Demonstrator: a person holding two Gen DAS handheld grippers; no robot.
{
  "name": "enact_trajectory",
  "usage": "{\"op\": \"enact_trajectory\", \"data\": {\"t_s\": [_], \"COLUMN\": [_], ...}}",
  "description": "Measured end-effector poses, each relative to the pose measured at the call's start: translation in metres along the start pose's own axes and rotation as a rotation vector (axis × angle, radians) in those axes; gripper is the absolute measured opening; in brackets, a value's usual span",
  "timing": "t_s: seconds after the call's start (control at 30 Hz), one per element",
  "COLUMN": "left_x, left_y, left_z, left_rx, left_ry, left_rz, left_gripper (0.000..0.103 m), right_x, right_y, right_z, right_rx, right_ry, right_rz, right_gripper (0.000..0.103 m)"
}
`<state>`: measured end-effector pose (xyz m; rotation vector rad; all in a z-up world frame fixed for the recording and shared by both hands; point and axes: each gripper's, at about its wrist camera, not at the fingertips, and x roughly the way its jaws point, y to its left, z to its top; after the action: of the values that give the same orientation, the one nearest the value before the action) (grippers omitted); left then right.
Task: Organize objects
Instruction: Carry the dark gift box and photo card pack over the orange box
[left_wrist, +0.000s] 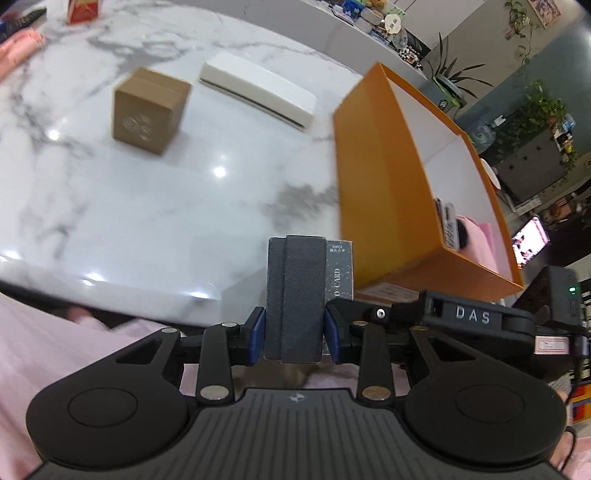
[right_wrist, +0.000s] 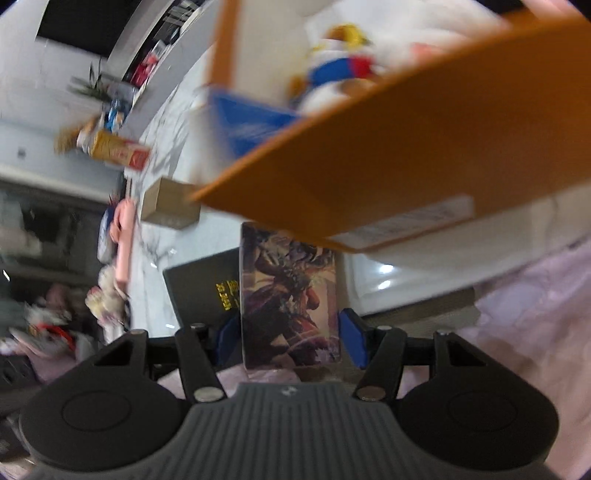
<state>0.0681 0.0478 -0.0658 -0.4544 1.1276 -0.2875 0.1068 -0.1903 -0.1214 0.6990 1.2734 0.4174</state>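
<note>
Left gripper (left_wrist: 294, 325): pinching a dark grey textured case (left_wrist: 295, 295), which stands upright between the blue pads (left_wrist: 257, 334); both pads press its sides.
Card pack (left_wrist: 340, 271): a grey box printed with letters ending in "CARD", tucked right behind the grey case (whether the pads also hold it, I cannot tell).
Right gripper (right_wrist: 290, 338): clamped on an illustrated card box (right_wrist: 290, 295) with a colourful fantasy picture on its face; the box stands on end between the blue pads (right_wrist: 354, 341) and fills the gap.
Orange box (left_wrist: 384, 177): open-topped with a white inside, sitting on the marble table (left_wrist: 166, 206) to the right of the left gripper; in the right wrist view its orange wall looms just above the illustrated box.
Inside the orange box: a pink item (left_wrist: 484, 243) and a small printed pack (left_wrist: 448, 229) at the near end; the right wrist view shows a blue packet (right_wrist: 255, 125) and a blurred plush toy (right_wrist: 340, 70) (red, blue, yellow and white).
Brown cardboard box (left_wrist: 149, 110): alone on the table, well apart from the orange box.
White long box (left_wrist: 258, 90): lying flat beyond it, near the orange box's far corner.
Black box (right_wrist: 207, 291): gold lettering, on the table just left of the illustrated box.
Person: pale pink clothing (left_wrist: 55, 339) fills the lower edge.
</note>
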Motion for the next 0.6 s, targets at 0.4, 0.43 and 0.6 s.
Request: {"op": "enact_trajectory", "data": {"t_s": [0.4, 0.43, 0.6], "left_x": [0.01, 0.01, 0.008], "left_y": [-0.039, -0.039, -0.048], "left_z": [-0.007, -0.008, -0.012], "left_rx": [0.097, 0.097, 0.143], "left_ry": [0.002, -0.001, -0.018], "left_rz": [0.079, 0.083, 0.138], "left_gripper": [0.038, 0.038, 0.038], "right_x": [-0.017, -0.017, -0.018], "right_y": [0.004, 0.007, 0.02], "right_z": [-0.002, -0.002, -0.008], "right_rx": [-0.08, -0.096, -0.168], "right_ry": [-0.043, -0.044, -0.068], "right_rz": [-0.058, -0.055, -0.091], "right_gripper": [0.052, 0.046, 0.041]}}
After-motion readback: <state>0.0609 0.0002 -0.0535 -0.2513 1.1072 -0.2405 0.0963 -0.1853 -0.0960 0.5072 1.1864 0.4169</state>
